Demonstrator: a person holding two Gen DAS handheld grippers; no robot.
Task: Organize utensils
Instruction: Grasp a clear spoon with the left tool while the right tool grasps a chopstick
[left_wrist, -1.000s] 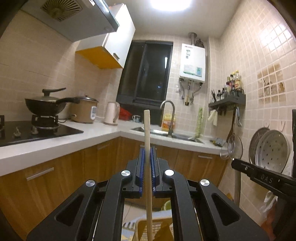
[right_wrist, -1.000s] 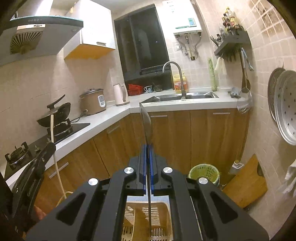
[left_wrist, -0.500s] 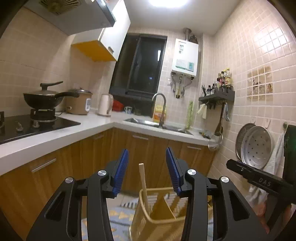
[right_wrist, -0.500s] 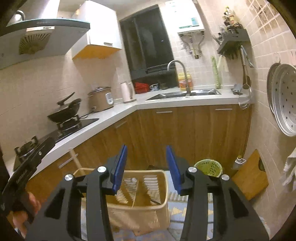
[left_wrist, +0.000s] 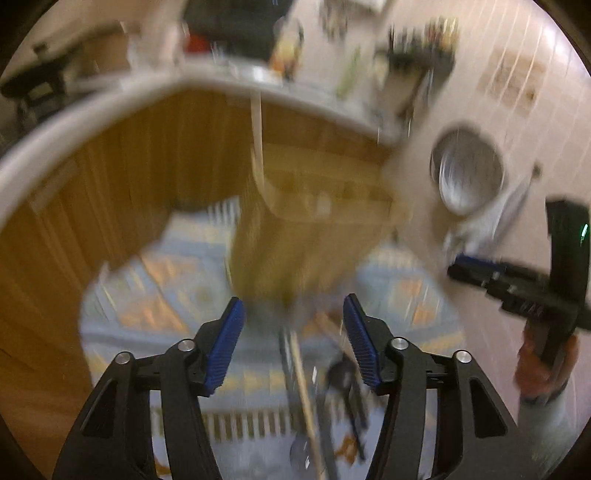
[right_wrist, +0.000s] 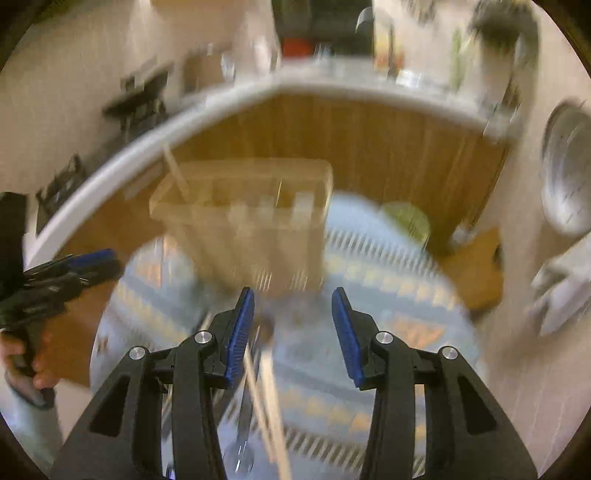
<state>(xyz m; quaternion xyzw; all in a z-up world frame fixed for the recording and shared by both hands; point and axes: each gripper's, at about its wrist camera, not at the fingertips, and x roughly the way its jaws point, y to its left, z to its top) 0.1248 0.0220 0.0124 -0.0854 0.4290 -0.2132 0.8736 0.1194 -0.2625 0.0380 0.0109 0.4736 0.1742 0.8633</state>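
Both views are motion-blurred. A tan slotted utensil basket (left_wrist: 314, 229) stands on a patterned mat; it also shows in the right wrist view (right_wrist: 251, 218). A pale wooden stick (left_wrist: 257, 140) leans out of its left side, and shows in the right wrist view too (right_wrist: 175, 170). My left gripper (left_wrist: 293, 332) is open and empty, above several loose utensils (left_wrist: 306, 398) lying on the mat. My right gripper (right_wrist: 293, 325) is open and empty, above more loose utensils (right_wrist: 266, 402). Each gripper shows at the edge of the other's view, the right one (left_wrist: 517, 288) and the left one (right_wrist: 62, 273).
A blue and orange patterned mat (right_wrist: 388, 295) covers the floor. Wooden cabinets (left_wrist: 122, 177) under a white counter (left_wrist: 74, 118) curve round the back. A green bin (right_wrist: 406, 218) and a wooden board (right_wrist: 472, 266) stand right. Metal pans (left_wrist: 469, 173) hang on the tiled wall.
A second ago each gripper was shut on a utensil above the basket. Both opened and dropped them in. Now both have tilted down fast toward the mat and its loose utensils.
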